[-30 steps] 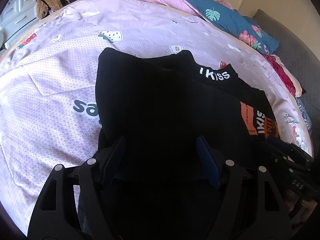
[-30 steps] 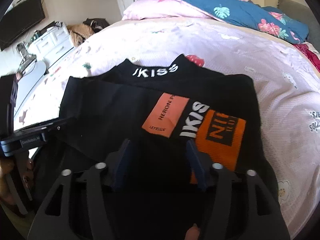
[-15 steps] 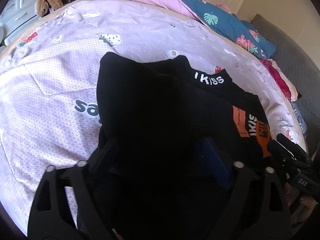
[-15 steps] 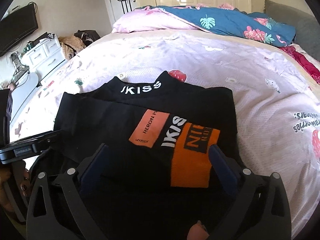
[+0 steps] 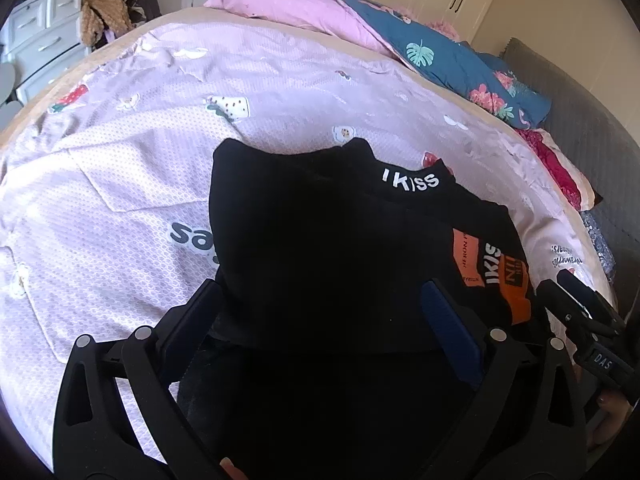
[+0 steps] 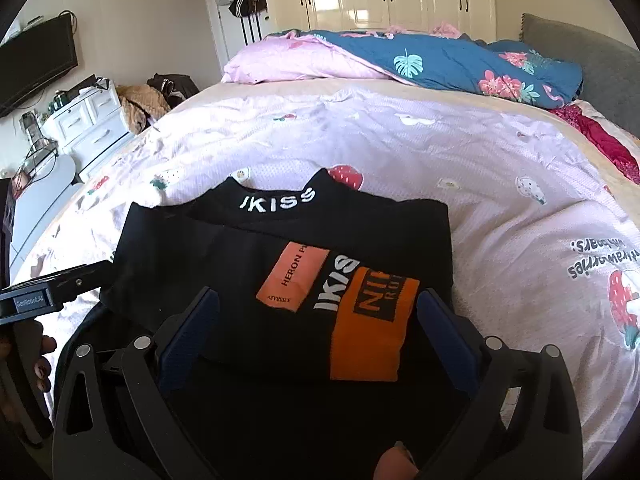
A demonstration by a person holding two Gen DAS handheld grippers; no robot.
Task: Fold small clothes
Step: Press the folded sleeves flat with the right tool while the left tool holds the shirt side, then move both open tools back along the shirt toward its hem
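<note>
Matt black cloth top (image 6: pixel 248 264) (glossy orange patches) on waffle-textured cotton bedspread (image 6: pixel 460 168)

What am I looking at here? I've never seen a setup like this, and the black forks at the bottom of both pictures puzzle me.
Those forks are hand-held grippers with a camera on each, looking along the fingers. One picture looks over the left gripper, whose jaws are opening; the other looks over the right gripper, jaws wide. Neither pinches anything. A folded black top printed IKISS, with orange patches, lies on a pink bedspread. A blue floral quilt is bunched at the far end.
</note>
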